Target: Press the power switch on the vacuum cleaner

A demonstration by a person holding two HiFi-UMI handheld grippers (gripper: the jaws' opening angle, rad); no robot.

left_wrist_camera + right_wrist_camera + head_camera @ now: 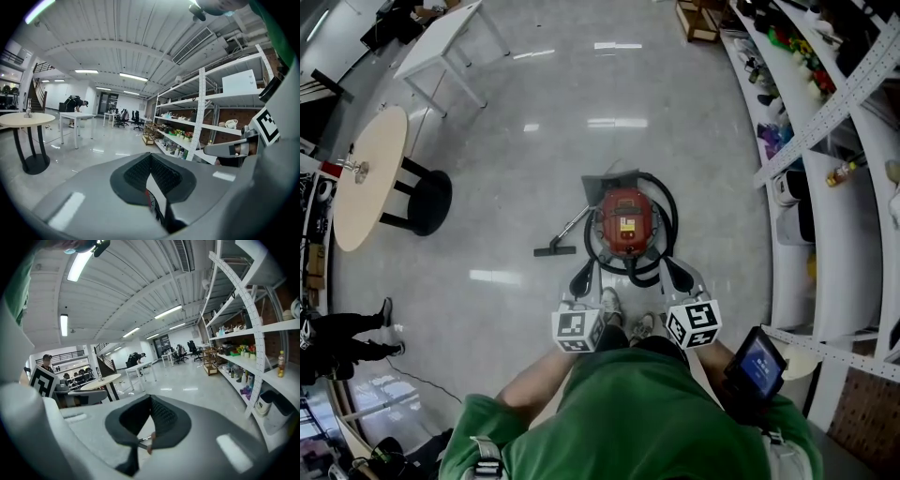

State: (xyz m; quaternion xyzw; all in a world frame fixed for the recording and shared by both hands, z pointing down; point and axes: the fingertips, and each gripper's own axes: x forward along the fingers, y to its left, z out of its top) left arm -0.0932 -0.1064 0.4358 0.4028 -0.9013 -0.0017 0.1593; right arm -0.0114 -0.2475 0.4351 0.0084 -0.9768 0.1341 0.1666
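Both claws were closed on nothing, pads together: left gripper (581, 279) and right gripper (678, 274) sat low, just ahead of my shoes. The red vacuum cleaner (624, 222) stood on the floor (516, 187) at 12 o'clock, near the tips but not touched. Its black hose (667, 202) looped round it, with the floor nozzle (555, 250) at its 8 o'clock.

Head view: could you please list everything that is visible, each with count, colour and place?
vacuum cleaner: one, red, floor centre, before the feet
hose: one, black, looped round the vacuum cleaner
round table: one, beige, far left
second table: one, white, top left
shelves: one run, white, along the right
screen device: one, black and blue, lower right
bystander: one, dark clothes, left edge
left gripper: one, grey, lower centre, jaws together, empty
right gripper: one, grey, lower centre, jaws together, empty
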